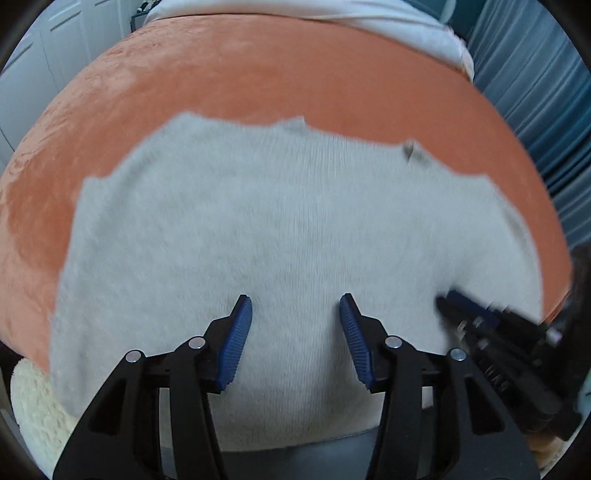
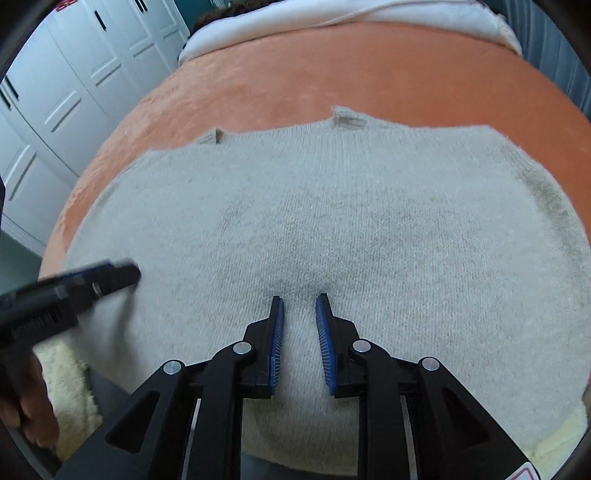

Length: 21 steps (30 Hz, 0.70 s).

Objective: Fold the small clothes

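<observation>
A pale grey knitted garment (image 1: 280,236) (image 2: 332,229) lies spread flat on a bed covered by an orange blanket (image 1: 258,77) (image 2: 332,66); its near hem hangs over the bed edge below both pairs of fingers, and its far edge runs ahead of the fingertips, with two small ribbed tabs (image 2: 347,119) showing along that edge in the right wrist view. The left gripper (image 1: 295,301) is held over the near part of the garment with its blue-padded fingers (image 1: 236,339) wide apart and nothing between them. The right gripper (image 2: 298,300) is held over the same near region with its fingers (image 2: 277,343) narrowly parted, knit visible in the gap and nothing clamped; whether the fingertips touch the knit cannot be told. Each gripper appears, blurred, at the side of the other's view, the right to the right of the left fingers (image 1: 480,325), the left to the left of the right fingers (image 2: 74,291). A cream fleecy fabric (image 1: 33,406) (image 2: 66,380) lies beneath the garment's near left corner. Beyond the blanket lies white bedding (image 2: 332,18); white panelled cupboard doors (image 2: 66,81) stand to the left and a blue curtain (image 1: 535,92) hangs to the right.
</observation>
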{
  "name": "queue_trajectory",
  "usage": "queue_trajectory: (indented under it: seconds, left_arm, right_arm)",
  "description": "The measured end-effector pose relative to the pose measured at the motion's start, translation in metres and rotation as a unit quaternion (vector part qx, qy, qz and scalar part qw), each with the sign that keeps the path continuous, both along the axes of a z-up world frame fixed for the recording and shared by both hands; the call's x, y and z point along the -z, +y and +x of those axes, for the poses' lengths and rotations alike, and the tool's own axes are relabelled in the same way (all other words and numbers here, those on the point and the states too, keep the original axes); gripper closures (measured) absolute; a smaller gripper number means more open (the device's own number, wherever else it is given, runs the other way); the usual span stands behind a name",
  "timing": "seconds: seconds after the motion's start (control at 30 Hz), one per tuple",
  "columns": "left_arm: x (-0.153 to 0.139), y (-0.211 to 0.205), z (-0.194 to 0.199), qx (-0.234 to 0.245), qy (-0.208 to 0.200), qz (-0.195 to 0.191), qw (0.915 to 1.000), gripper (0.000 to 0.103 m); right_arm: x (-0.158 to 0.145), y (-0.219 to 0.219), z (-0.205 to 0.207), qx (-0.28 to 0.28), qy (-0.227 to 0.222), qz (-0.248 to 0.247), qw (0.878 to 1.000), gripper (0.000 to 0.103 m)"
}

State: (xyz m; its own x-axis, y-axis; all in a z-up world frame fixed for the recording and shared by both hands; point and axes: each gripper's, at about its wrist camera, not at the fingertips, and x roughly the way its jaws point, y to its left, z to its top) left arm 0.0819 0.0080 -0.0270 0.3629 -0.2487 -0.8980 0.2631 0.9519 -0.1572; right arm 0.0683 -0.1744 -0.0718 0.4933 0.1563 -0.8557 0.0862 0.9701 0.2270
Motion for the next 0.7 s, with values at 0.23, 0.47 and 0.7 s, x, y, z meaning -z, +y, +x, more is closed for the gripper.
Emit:
queue_trajectory:
  seconds: [0.23, 0.47, 0.7]
  left_arm:
    - [-0.001, 0.0, -0.012, 0.007, -0.019, 0.025, 0.9995, 0.052]
    - [-0.006, 0.007, -0.03, 0.009, -0.022, 0.029, 0.9993, 0.051]
    - [-0.02, 0.078, -0.042, -0.094, -0.023, -0.038, 0.9946, 0.038]
  right_arm:
    - [-0.036, 0.001, -0.033, 0.005, -0.013, 0.039, 0.999, 0.081]
    - [-0.014, 0.005, -0.048, 0.023, 0.021, 0.054, 0.998, 0.081]
    - [-0.045, 0.02, -0.042, 0.013, -0.012, 0.047, 0.999, 0.081]
